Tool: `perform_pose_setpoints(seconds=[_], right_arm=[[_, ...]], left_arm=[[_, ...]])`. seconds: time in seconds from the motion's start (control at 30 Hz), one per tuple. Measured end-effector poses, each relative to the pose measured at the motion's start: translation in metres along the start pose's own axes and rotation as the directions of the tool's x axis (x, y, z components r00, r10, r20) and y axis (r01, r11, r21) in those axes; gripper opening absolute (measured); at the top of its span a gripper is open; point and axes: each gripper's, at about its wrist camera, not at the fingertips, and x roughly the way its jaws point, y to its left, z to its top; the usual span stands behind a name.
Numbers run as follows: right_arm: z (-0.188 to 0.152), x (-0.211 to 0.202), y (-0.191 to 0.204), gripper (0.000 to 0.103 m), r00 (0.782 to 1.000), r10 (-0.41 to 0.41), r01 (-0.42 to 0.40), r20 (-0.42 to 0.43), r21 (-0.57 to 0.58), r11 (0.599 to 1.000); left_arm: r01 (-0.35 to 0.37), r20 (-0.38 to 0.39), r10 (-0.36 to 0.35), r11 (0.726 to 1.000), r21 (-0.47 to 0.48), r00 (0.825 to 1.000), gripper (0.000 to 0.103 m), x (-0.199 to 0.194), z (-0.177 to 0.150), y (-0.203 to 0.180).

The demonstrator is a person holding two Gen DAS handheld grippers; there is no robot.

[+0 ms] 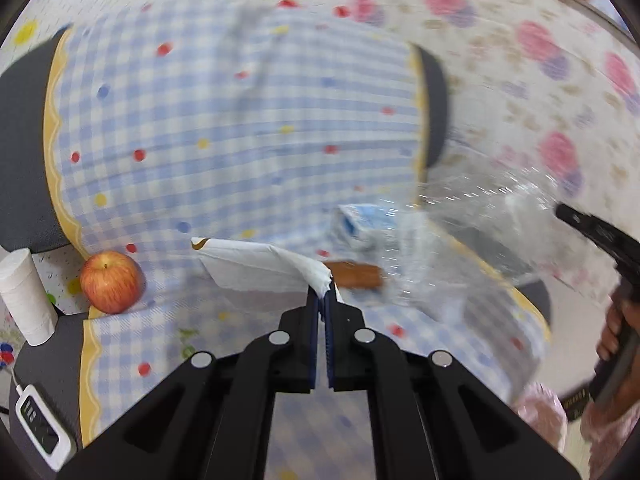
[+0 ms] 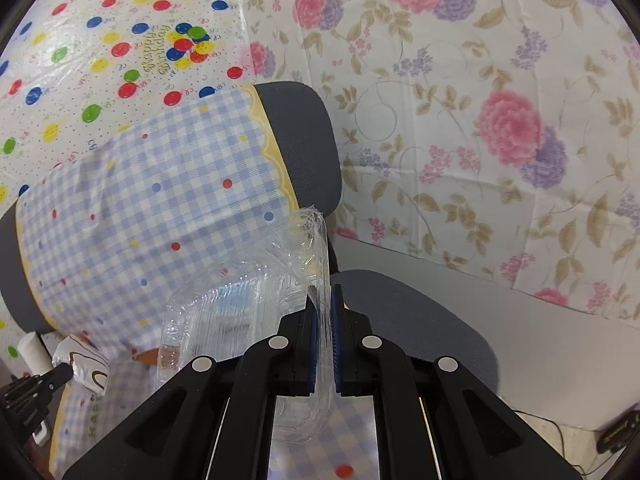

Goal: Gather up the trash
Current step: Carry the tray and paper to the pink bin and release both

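My left gripper [image 1: 321, 294] is shut on a white wrapper [image 1: 260, 266] with a brown mark, held above the chair seat covered in a blue checked cloth [image 1: 240, 120]. The wrapper also shows in the right wrist view [image 2: 84, 362], pinched by the left gripper [image 2: 60, 372]. My right gripper [image 2: 325, 300] is shut on the rim of a clear plastic clamshell container [image 2: 248, 296], which hangs to the left. In the left wrist view the container [image 1: 472, 232] is a blurred clear shape held by the right gripper [image 1: 560, 210] at the right.
A red apple [image 1: 111, 282] lies at the seat's left edge. A brown bar-shaped item [image 1: 356, 275] and a blue-white carton [image 1: 364, 226] lie on the cloth. A white paper roll [image 1: 26, 296] and a white power strip [image 1: 42, 424] are at far left. Floral sheet [image 2: 480, 120] behind.
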Motion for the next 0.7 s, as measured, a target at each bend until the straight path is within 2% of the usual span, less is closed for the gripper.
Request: perform_pose_setpoints(seconds=[0.2,0.43,0.6,0.7], right_arm=[[-0.017,-0.053,-0.023,0.007,0.999,-0.039,0.038,-0.007,-0.054,0.998],[-0.052,-0.122,-0.073,0.007,0.985,-0.175,0.174,-0.002,-0.083,0.981],[-0.075,-0.167,-0.111,0.007,0.956,-0.295,0.294,0.001,-0.083,0.952],[-0.086,-0.192,-0.133,0.007,0.932,-0.361,0.36,-0.001,-0.077,0.93]], left_arm=[[0.115,-0.018,-0.114,0.988,0.104,0.993,0.001,-0.021,-0.026,-0.065],[0.281,-0.066,-0.273,0.931,0.233,0.96,0.001,-0.023,-0.061,-0.146],[0.396,-0.11,-0.382,0.86,0.323,0.918,0.001,-0.028,-0.086,-0.208],[0.47,-0.147,-0.45,0.798,0.377,0.881,0.001,-0.029,-0.103,-0.247]])
